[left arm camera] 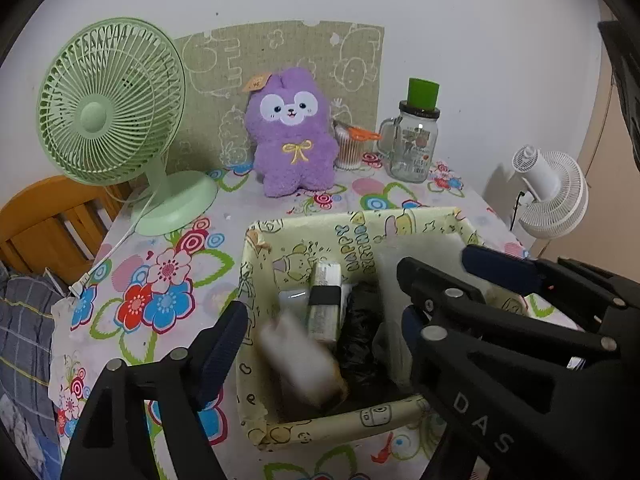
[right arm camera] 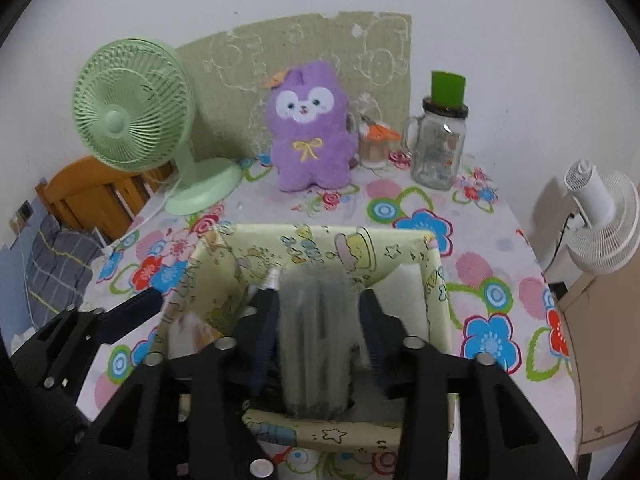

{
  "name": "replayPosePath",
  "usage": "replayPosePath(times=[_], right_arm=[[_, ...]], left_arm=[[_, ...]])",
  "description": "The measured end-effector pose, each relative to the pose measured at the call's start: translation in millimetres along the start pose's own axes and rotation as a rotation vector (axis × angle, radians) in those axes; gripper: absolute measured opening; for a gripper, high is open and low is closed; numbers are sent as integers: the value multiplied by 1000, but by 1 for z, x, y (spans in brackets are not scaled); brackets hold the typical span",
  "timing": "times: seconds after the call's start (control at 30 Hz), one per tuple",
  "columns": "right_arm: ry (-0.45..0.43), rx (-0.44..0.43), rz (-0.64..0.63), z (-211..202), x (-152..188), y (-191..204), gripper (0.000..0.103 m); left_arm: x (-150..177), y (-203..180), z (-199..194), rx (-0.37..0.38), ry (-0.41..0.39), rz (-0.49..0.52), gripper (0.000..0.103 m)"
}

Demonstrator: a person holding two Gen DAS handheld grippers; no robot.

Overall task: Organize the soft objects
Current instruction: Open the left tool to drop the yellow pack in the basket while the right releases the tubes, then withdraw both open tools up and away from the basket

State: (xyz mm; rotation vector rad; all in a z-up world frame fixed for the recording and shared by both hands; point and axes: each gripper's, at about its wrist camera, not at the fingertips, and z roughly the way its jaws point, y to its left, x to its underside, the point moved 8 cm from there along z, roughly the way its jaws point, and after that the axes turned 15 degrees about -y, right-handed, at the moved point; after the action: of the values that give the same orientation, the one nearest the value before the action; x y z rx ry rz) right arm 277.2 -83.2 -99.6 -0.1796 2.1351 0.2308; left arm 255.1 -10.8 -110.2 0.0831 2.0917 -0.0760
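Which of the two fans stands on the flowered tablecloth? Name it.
The green fan, at the table's back left beside the purple plush. The white fan stands off the table's right edge, against the wall.

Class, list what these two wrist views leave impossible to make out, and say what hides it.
- Left wrist view: pale object over the yellow cartoon-print box, motion-blurred; identity unclear.
- Left wrist view: left gripper's right finger, hidden by the right gripper.
- Right wrist view: grey bundle between the right gripper's fingers, blurred; box floor hidden.
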Motion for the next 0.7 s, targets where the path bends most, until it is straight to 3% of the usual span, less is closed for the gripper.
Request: replayPosePath(times=[0.07,0.17,0.7], right_arm=[[4,-1,9,2,2,-1,66],[0,17,4,2,4,-4,71],[20,29,64,-20,19,-19,79]], left_arm=[[3,3,2,4,10,-19,85],[4,5,3,8,18,-34,86],[14,1,-20,-2,13,-30,96]])
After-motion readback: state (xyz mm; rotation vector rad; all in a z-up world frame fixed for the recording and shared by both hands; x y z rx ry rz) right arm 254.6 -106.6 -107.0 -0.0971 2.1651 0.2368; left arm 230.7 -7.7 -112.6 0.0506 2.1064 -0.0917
